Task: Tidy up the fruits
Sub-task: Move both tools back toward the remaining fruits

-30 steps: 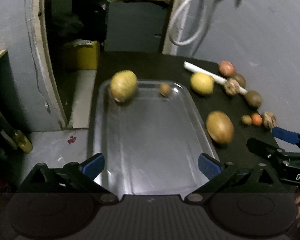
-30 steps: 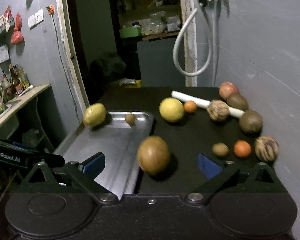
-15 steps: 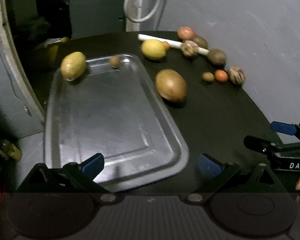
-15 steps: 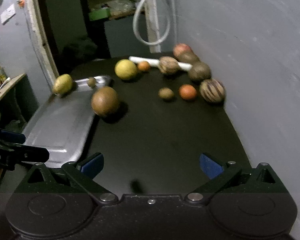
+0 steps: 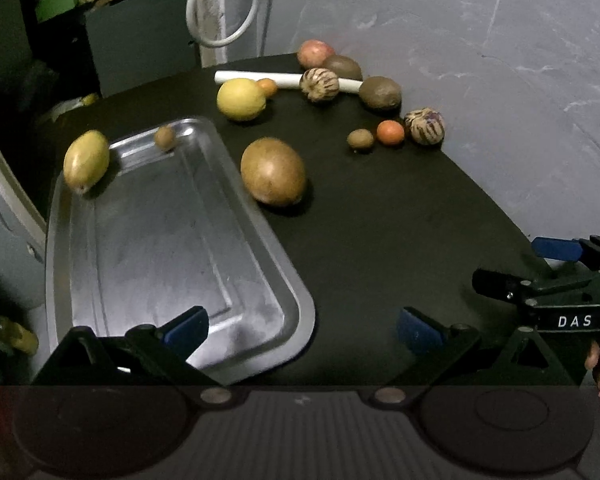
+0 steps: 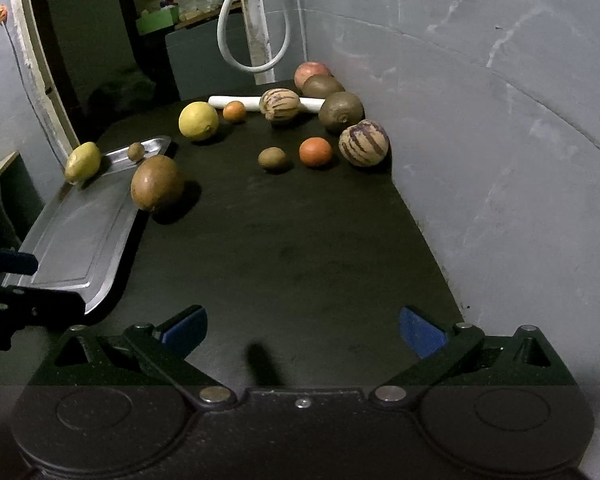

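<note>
1. While both grippers hang low over the near edge of the black table (image 6: 300, 248), the metal tray (image 5: 160, 240) lies at its left side and holds 2 fruits at the far end: a yellow-green mango (image 5: 86, 160) on the far left rim and a small brown fruit (image 5: 165, 137) near the far right corner.
2. Just beside the tray's right rim sits a large brown fruit (image 5: 273, 171), on the table, not in the tray.
3. Farther back lie a lemon (image 5: 241, 99) with a small orange (image 5: 268, 87) touching it, and a white tube (image 5: 260, 79) lying across the back.
4. Along the grey wall (image 6: 500, 140) cluster 2 striped fruits (image 6: 363, 143), 2 dark brown fruits (image 6: 341, 111), a reddish fruit (image 6: 311, 71), another orange (image 6: 315, 151) and a small kiwi (image 6: 272, 159).
5. The left gripper (image 5: 302, 330) has its blue-tipped fingers spread wide apart, holding nothing, above the tray's near right corner.
6. The right gripper (image 6: 302, 330) is likewise spread and empty over bare table; nothing lies between it and the fruit.
</note>
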A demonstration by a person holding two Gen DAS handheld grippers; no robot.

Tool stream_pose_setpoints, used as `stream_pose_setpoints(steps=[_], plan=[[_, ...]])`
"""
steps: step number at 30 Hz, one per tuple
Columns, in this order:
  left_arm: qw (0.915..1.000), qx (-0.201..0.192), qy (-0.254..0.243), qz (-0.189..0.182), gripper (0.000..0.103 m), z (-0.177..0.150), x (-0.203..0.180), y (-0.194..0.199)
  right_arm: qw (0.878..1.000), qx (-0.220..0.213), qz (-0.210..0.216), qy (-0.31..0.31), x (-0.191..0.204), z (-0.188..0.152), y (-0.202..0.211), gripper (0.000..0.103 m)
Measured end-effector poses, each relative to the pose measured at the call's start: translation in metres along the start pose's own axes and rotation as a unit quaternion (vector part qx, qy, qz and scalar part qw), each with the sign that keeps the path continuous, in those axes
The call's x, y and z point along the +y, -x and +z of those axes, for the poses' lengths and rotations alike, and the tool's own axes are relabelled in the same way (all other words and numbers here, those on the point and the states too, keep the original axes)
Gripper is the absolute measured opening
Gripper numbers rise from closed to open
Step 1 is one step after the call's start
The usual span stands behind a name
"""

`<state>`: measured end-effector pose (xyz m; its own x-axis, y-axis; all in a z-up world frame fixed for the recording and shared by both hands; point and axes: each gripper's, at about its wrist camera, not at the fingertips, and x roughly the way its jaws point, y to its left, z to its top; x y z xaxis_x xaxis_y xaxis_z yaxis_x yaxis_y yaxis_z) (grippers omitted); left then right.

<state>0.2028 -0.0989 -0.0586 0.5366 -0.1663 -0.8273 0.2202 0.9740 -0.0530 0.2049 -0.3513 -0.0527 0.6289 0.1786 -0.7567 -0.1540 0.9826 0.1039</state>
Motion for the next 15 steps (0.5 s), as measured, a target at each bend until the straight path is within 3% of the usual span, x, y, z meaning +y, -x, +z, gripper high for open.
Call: stream_pose_setpoints(steps=[15], plan=[[0.9934, -0.014, -0.105, 0.044, 0.102, 0.044, 0.0, -0.021, 0.999, -0.011, 0.022, -0.042, -0.001, 0.027, -0.021, 0.102]])
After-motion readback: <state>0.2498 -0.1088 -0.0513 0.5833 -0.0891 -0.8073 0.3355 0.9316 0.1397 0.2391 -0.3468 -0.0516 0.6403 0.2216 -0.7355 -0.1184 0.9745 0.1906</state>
